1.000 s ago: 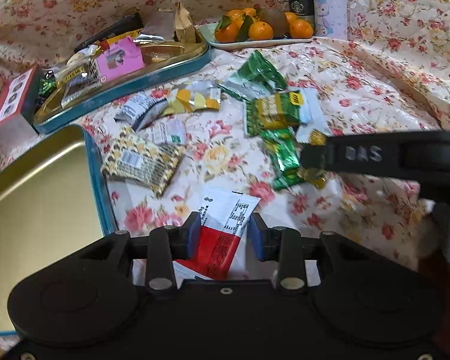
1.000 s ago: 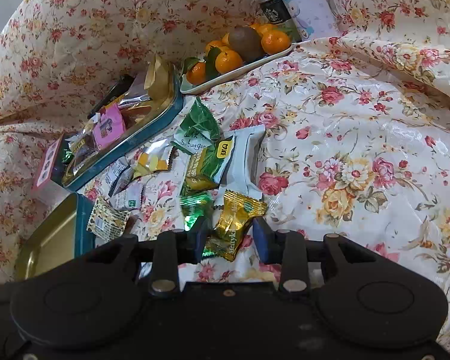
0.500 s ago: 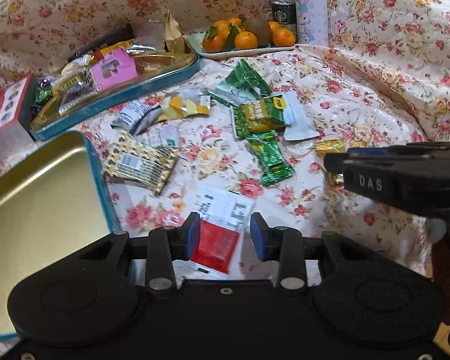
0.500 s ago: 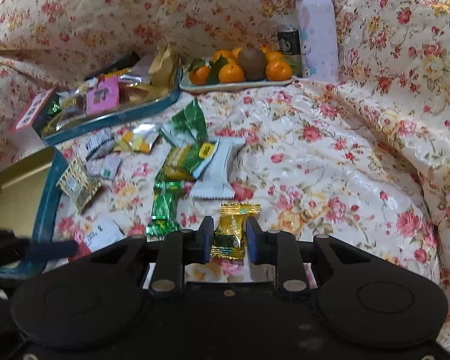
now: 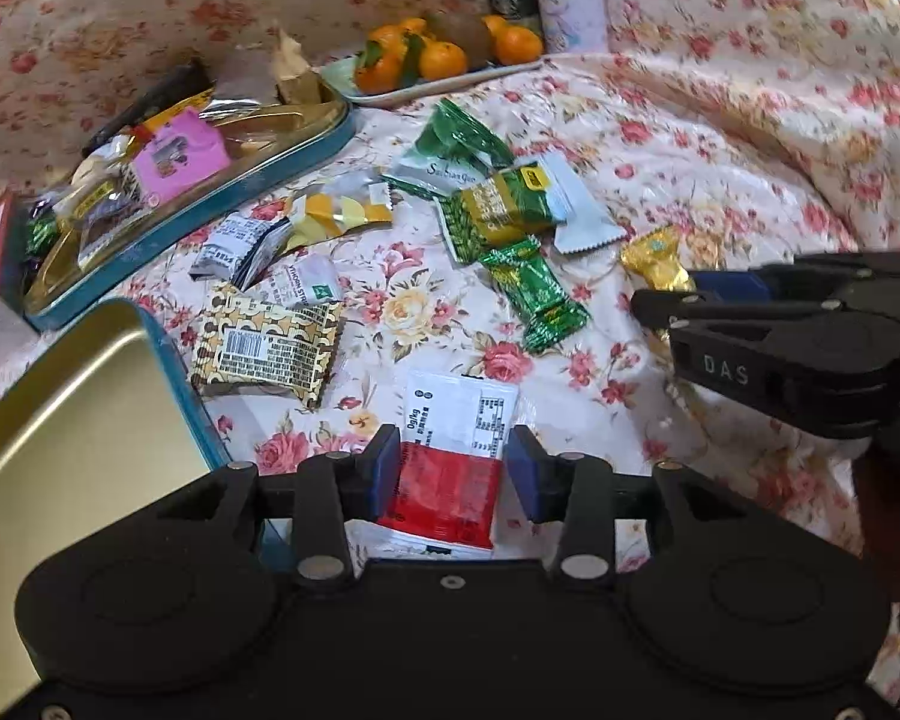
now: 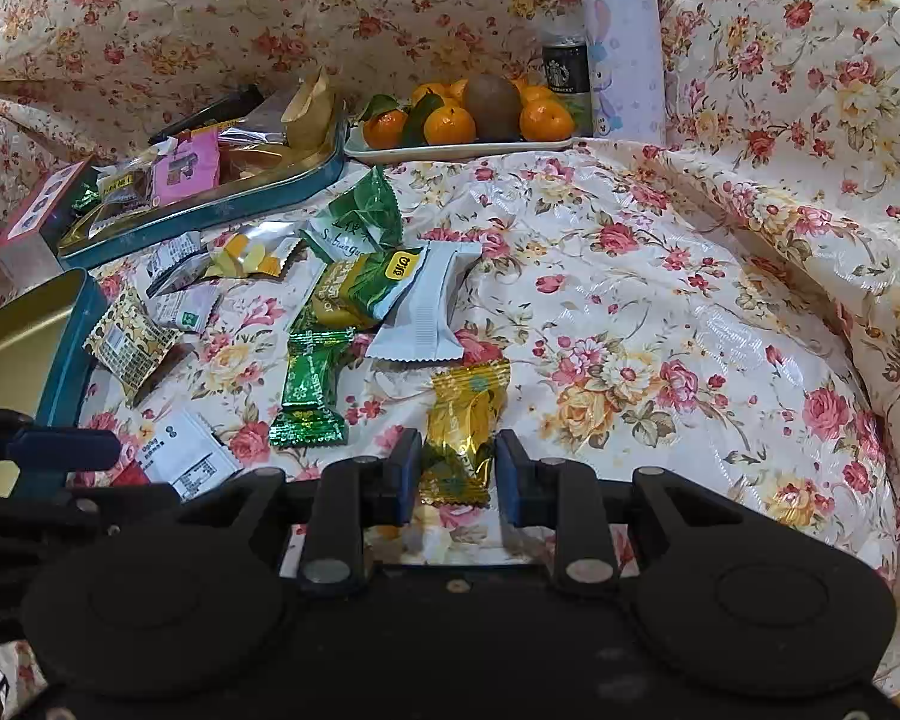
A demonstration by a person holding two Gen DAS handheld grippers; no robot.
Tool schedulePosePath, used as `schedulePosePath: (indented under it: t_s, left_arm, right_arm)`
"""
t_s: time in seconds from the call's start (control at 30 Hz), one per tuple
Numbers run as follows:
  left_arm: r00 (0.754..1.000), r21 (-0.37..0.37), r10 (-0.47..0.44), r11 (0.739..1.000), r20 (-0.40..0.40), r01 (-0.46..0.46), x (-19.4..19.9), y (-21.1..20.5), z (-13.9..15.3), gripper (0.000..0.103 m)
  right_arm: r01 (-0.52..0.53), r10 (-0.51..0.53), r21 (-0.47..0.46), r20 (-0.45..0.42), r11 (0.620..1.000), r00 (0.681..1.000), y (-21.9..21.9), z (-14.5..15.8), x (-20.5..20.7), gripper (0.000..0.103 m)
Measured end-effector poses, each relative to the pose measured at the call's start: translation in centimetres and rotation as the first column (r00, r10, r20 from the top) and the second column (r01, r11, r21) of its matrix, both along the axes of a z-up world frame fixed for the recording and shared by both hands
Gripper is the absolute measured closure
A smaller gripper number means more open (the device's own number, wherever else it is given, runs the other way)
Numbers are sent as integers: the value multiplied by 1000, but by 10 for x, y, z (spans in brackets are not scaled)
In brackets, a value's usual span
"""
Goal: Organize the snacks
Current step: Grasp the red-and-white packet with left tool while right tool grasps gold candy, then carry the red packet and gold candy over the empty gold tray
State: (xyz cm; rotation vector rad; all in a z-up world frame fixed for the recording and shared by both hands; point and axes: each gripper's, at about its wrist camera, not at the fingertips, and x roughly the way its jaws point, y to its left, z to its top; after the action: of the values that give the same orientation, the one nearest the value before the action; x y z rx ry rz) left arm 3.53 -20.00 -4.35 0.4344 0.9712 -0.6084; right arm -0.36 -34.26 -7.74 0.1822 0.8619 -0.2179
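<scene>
A red and white snack packet (image 5: pixel 462 414) lies flat on the flowered cloth, right of an open gold tin (image 5: pixel 60 420). My left gripper (image 5: pixel 453 474) straddles the packet's near end. Its jaws are opening, and a sliver of space shows at the right pad. In the right wrist view my right gripper (image 6: pixel 459 474) is shut on the lower end of a gold candy (image 6: pixel 468 402). The wrapper is pinched between the pads while the jaws ease slightly apart. Several loose snacks lie beyond, among them a green candy (image 6: pixel 309 396) and a gold patterned packet (image 5: pixel 264 348).
A blue-rimmed tray (image 5: pixel 210 198) holding several snacks sits at the back left, with a pink and white box (image 6: pixel 36 210) beside it. A plate of oranges (image 6: pixel 468 147), a dark can (image 6: pixel 564 72) and a lilac bottle (image 6: pixel 624 48) stand at the back. The cloth rises in folds on the right.
The right jaws have drawn in around the gold candy and both wrists have rolled. The left pads now stand a little wider beside the red and white packet.
</scene>
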Motion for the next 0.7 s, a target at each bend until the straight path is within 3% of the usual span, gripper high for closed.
schedulePosePath:
  t_s: [0.37, 0.7]
  left_arm:
    - [998, 69, -60, 996, -24, 62, 3, 1, -11, 51]
    - [999, 16, 21, 1000, -50, -20, 6, 2, -14, 52]
  right_arm:
    - [-10, 10, 10, 20, 1000, 1000, -3, -1, -3, 74]
    - [-41, 41, -1, 23, 999, 999, -1, -2, -3, 70]
